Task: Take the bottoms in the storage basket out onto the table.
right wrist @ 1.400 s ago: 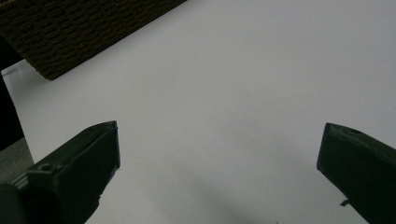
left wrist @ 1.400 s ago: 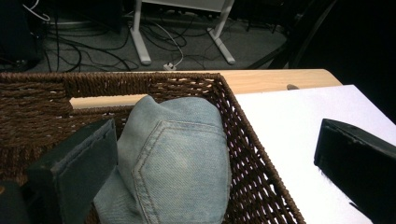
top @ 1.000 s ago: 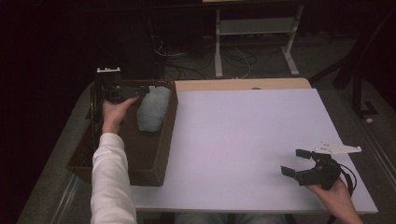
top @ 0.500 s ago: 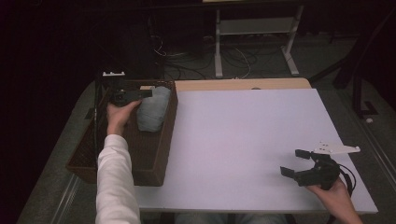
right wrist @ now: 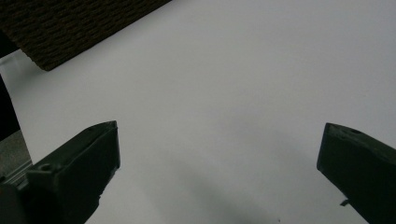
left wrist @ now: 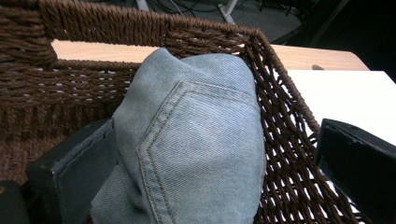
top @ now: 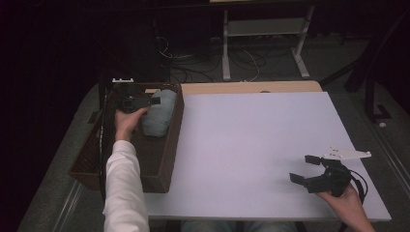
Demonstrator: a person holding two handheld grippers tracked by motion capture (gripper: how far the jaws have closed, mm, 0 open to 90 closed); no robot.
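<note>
A folded bundle of light-blue denim jeans [top: 157, 120] lies at the far end of a brown wicker basket [top: 167, 159] on the left of the table. My left gripper [top: 155, 100] reaches into the basket, held by a hand in a white sleeve. In the left gripper view the jeans [left wrist: 196, 140] bulge up between the two black jaws of the left gripper [left wrist: 217, 140], which stands open; the left jaw touches the cloth and the right jaw is apart from it, by the basket wall [left wrist: 280, 140]. My right gripper [top: 301, 168] is open over the white tabletop at the near right, nothing between its jaws [right wrist: 220, 130].
The white tabletop [top: 251, 145] stretches from the basket to the right edge. A wooden strip [top: 251, 87] runs along the far edge. Beyond it are a dark floor, cables and a white desk frame [top: 263, 48]. A basket corner [right wrist: 70, 32] shows in the right gripper view.
My left gripper has shifted right inside the basket, up to the jeans bundle. The right gripper has barely moved.
</note>
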